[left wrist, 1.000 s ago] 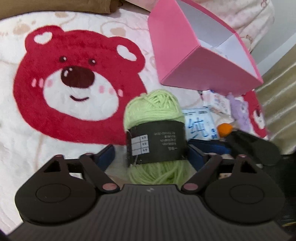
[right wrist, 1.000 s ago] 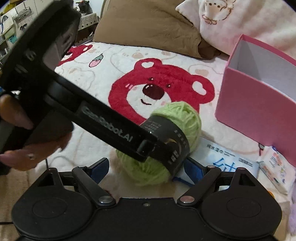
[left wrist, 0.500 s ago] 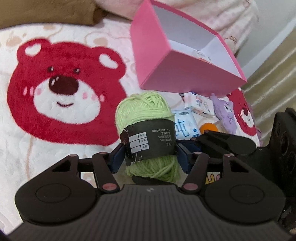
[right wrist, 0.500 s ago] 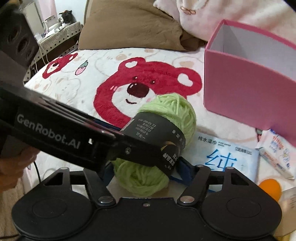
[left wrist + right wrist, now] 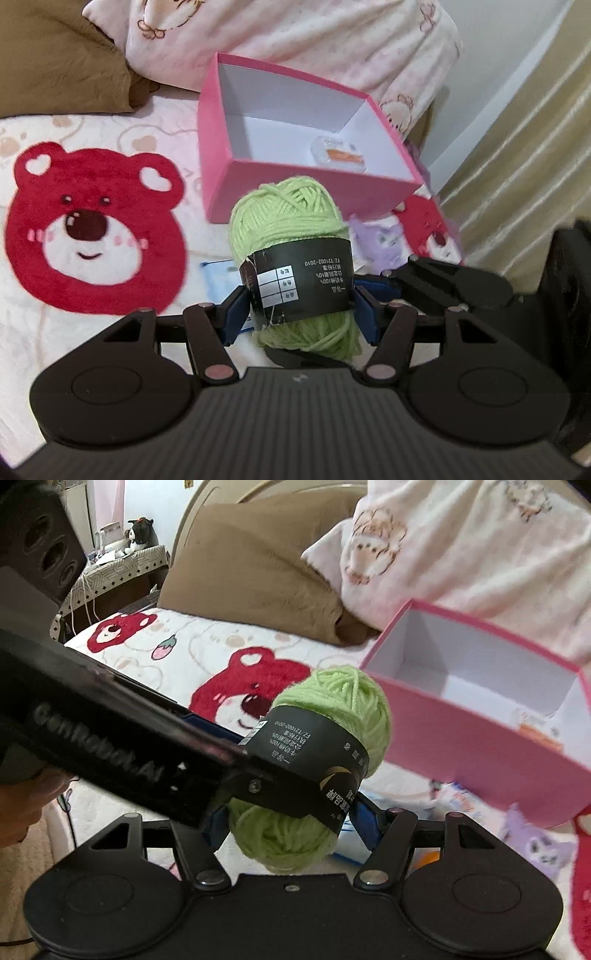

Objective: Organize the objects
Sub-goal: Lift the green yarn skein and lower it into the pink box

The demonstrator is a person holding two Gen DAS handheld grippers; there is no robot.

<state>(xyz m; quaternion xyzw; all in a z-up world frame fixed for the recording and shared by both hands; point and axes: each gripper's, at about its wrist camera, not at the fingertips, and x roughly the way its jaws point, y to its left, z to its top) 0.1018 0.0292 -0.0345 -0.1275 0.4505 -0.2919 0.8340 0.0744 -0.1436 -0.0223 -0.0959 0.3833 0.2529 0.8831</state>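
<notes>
A green yarn ball [image 5: 291, 236] with a black paper band is held between both grippers, lifted above the bed. My left gripper [image 5: 300, 312] is shut on its banded middle. My right gripper [image 5: 288, 818] is also shut on the yarn ball [image 5: 332, 716], from the other side; the left gripper's body crosses that view. An open pink box [image 5: 295, 192] stands just beyond the yarn, with a small white and orange packet [image 5: 338, 155] on its floor. The box also shows at the right of the right wrist view [image 5: 480, 738].
The bed cover has a red bear print [image 5: 92, 236]. A blue paper packet [image 5: 218, 280], a purple plush toy [image 5: 384, 240] and an orange ball [image 5: 428, 858] lie near the box. A brown pillow [image 5: 258, 572] and pink blanket [image 5: 295, 40] lie behind. Curtain at right [image 5: 517, 147].
Both grippers have closed on the yarn ball and lifted it off the bed toward the pink box, whose inside now shows from above.
</notes>
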